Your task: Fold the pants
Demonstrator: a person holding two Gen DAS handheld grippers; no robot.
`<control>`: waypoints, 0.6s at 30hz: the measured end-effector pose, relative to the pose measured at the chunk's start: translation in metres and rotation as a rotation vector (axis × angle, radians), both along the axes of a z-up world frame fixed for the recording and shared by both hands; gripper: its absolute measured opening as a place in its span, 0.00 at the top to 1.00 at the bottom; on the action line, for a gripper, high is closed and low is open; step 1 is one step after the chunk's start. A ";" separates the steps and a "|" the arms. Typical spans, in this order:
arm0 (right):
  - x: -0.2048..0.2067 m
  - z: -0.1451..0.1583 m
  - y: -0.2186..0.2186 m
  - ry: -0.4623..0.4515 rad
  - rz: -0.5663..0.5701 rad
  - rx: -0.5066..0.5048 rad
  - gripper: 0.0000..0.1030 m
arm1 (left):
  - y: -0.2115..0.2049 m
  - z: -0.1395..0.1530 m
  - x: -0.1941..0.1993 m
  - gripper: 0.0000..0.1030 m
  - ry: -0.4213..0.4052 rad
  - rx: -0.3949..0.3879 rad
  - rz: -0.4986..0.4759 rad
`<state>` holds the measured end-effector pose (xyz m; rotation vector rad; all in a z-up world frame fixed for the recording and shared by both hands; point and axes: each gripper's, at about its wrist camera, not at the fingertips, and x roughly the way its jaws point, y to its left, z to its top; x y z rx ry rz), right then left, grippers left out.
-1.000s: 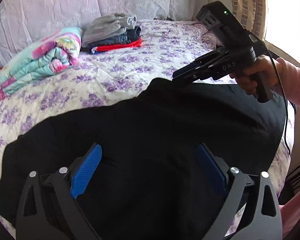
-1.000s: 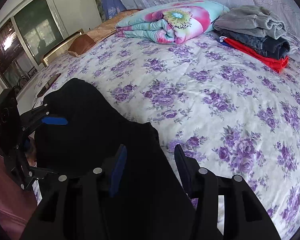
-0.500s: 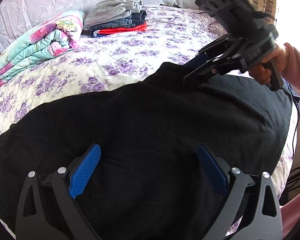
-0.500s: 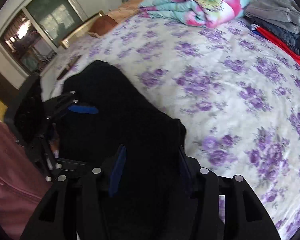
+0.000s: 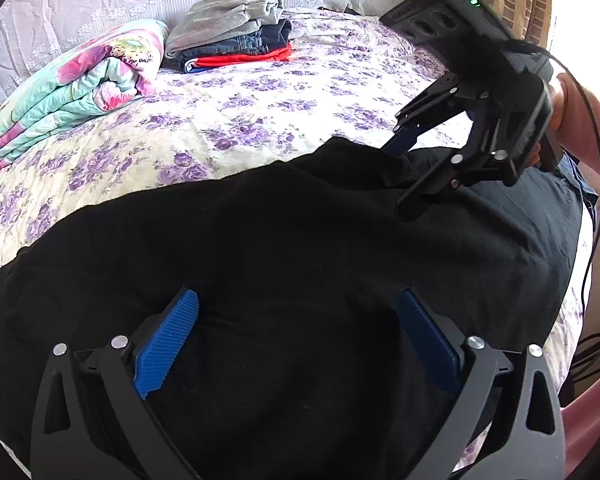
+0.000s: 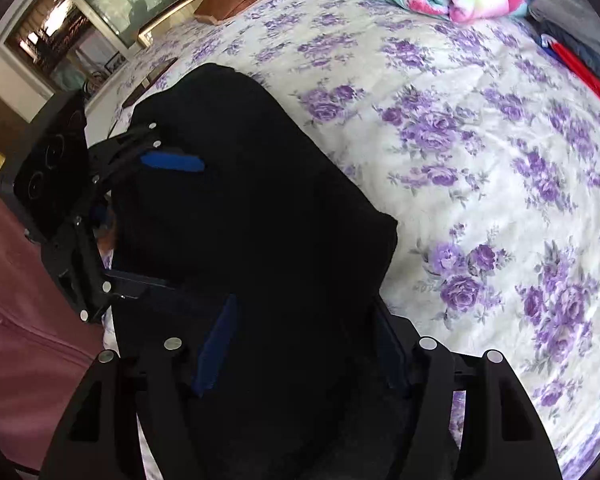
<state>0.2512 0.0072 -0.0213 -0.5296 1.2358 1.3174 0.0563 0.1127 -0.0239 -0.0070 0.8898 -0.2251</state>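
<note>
Black pants (image 5: 300,240) lie across the near edge of a bed with a purple-flowered cover (image 5: 240,120). My left gripper (image 5: 300,328) is open, its blue pads (image 5: 168,340) spread wide over the dark cloth near one end. My right gripper (image 5: 400,176) shows in the left wrist view, open, its fingers straddling the far fold of the pants. In the right wrist view the pants (image 6: 260,200) fill the gap between the right gripper's (image 6: 300,340) open fingers, and the left gripper (image 6: 140,200) stands at the far end of the cloth.
A rolled flowered quilt (image 5: 72,88) and a stack of folded clothes (image 5: 236,36) lie at the head of the bed. A window (image 6: 80,20) and a pink sleeve (image 6: 20,320) are at the left in the right wrist view. Cables (image 5: 592,352) hang by the bed's side.
My right gripper has come down from above the pants onto their far fold, with its fingers now spread around the cloth. My left gripper has stayed open over the pants.
</note>
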 end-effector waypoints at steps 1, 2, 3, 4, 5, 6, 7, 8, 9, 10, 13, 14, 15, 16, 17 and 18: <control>-0.004 0.007 -0.001 -0.005 0.014 0.022 0.34 | 0.000 0.000 0.000 0.05 0.000 -0.001 0.000; -0.009 0.012 -0.001 -0.009 0.025 0.045 0.30 | 0.000 0.000 0.000 0.05 0.001 0.000 0.000; -0.015 0.018 -0.002 -0.015 0.044 0.069 0.26 | -0.001 0.000 0.001 0.05 0.002 0.000 0.002; -0.020 0.020 -0.002 -0.022 0.060 0.076 0.26 | -0.001 0.000 0.001 0.05 0.004 0.000 0.002; -0.025 0.019 -0.002 -0.037 0.078 0.069 0.26 | -0.001 0.000 0.001 0.05 0.005 0.001 0.001; -0.030 0.018 -0.001 -0.065 0.092 0.051 0.26 | -0.001 -0.001 0.001 0.05 0.006 0.001 0.001; -0.033 0.016 0.001 -0.093 0.096 0.038 0.26 | 0.000 -0.001 0.001 0.05 0.007 0.001 0.001; -0.036 0.014 0.001 -0.117 0.098 0.027 0.26 | 0.000 -0.001 0.002 0.05 0.007 0.001 0.000; -0.038 0.012 0.002 -0.128 0.099 0.023 0.26 | 0.000 -0.001 0.002 0.05 0.007 0.001 0.000; -0.038 0.010 0.002 -0.142 0.094 0.022 0.26 | 0.000 -0.001 0.002 0.05 0.008 0.002 0.000; -0.025 0.008 0.001 -0.164 0.037 0.036 0.26 | -0.001 -0.001 0.002 0.04 0.009 0.003 0.000; -0.017 0.008 -0.001 -0.141 0.010 0.055 0.26 | -0.001 -0.001 0.002 0.04 0.009 0.003 0.000; -0.011 0.007 -0.005 -0.109 -0.013 0.069 0.25 | 0.000 -0.002 0.002 0.05 0.010 0.003 0.000; -0.005 0.000 -0.004 -0.035 -0.032 0.084 0.25 | 0.000 -0.002 0.002 0.04 0.010 0.003 0.000; 0.002 -0.006 -0.004 0.048 -0.038 0.084 0.25 | 0.000 -0.002 0.002 0.04 0.010 0.003 0.000; 0.009 -0.012 -0.002 0.118 -0.049 0.082 0.25 | 0.000 -0.002 0.002 0.04 0.010 0.003 0.000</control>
